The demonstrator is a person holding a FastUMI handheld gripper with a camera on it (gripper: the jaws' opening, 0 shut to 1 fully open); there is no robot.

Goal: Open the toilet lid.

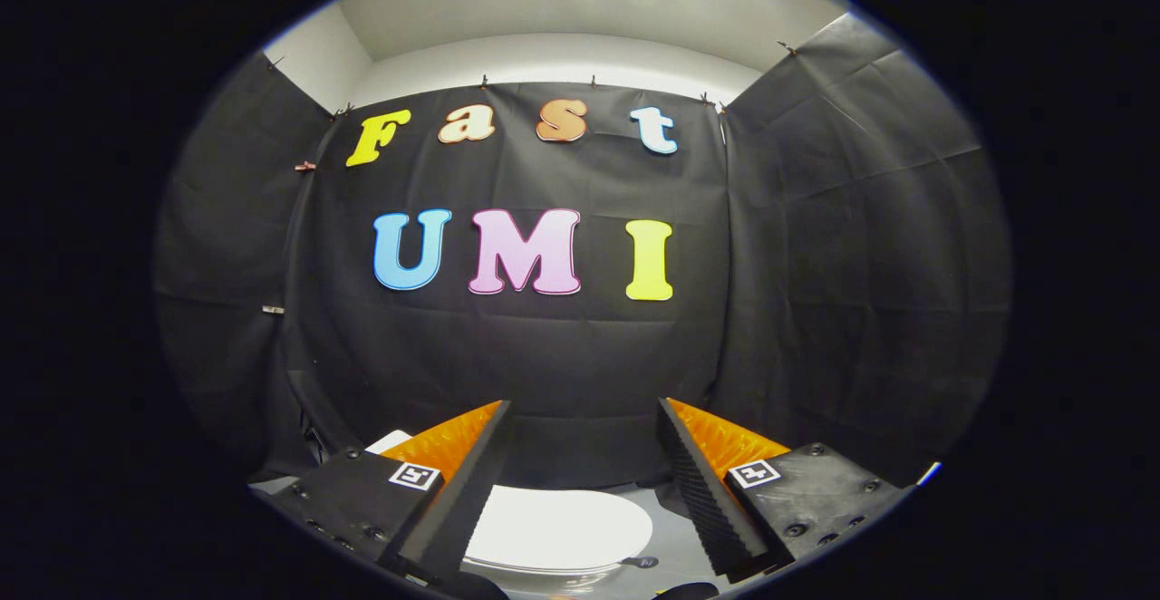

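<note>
A small white toilet sits low below me, its oval lid [557, 527] lying flat and closed. My gripper [584, 410] hangs well above it with both orange-and-black fingers [462, 464] spread wide apart, and nothing sits between them. The lid shows in the gap between the fingers, beneath them. The toilet's back part [390, 441] peeks out behind the left finger.
The toilet stands on a grey surface [675, 537]. Black cloth walls [544, 355] close the booth straight ahead and on both sides, with a white ceiling above.
</note>
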